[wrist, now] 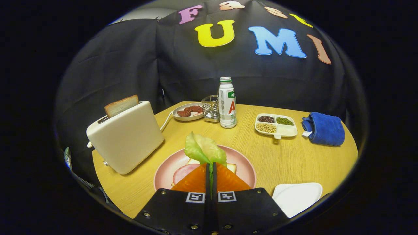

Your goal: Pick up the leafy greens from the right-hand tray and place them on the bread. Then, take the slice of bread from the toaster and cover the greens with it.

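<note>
My gripper (pixel 211 167) is shut on the leafy greens (pixel 204 149), whose pale green leaf sticks up past the fingertips. It hangs over a pink plate (pixel 243 163) holding a slice of bread (pixel 231 167) with a pink ham slice (pixel 183 172) on it, both partly hidden by the fingers. To the left stands a cream toaster (pixel 125 140) with a slice of bread (pixel 121 105) sticking out of its slot. A white tray (pixel 297 195) lies to the right of the fingers.
Beyond the plate on the round wooden table (pixel 294 156) stand a white bottle (pixel 227 102), a wire holder (pixel 210 108), a plate of brown meat (pixel 189 111), a divided dish of beans (pixel 276 125) and a folded blue towel (pixel 324 128).
</note>
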Action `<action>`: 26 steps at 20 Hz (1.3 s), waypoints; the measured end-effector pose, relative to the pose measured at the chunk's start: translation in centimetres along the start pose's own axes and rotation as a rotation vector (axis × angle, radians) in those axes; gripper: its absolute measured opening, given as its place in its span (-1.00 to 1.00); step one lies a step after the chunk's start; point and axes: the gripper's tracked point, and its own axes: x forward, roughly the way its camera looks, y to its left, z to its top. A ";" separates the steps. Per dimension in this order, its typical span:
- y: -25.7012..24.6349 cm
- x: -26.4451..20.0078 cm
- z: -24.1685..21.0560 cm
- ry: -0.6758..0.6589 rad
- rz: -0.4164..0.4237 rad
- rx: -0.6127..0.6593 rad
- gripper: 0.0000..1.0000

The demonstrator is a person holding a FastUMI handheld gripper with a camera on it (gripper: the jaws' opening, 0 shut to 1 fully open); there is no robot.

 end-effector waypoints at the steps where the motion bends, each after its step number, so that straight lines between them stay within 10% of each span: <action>1: 0.2 0.4 -0.2 0.006 -0.001 0.002 -0.99; 12: 0.5 1.8 -1.1 0.055 -0.059 0.011 -0.97; 24: 1.9 1.5 -0.8 0.047 -0.040 0.024 -0.31; 26: 2.6 0.9 0.2 0.024 -0.046 0.023 0.19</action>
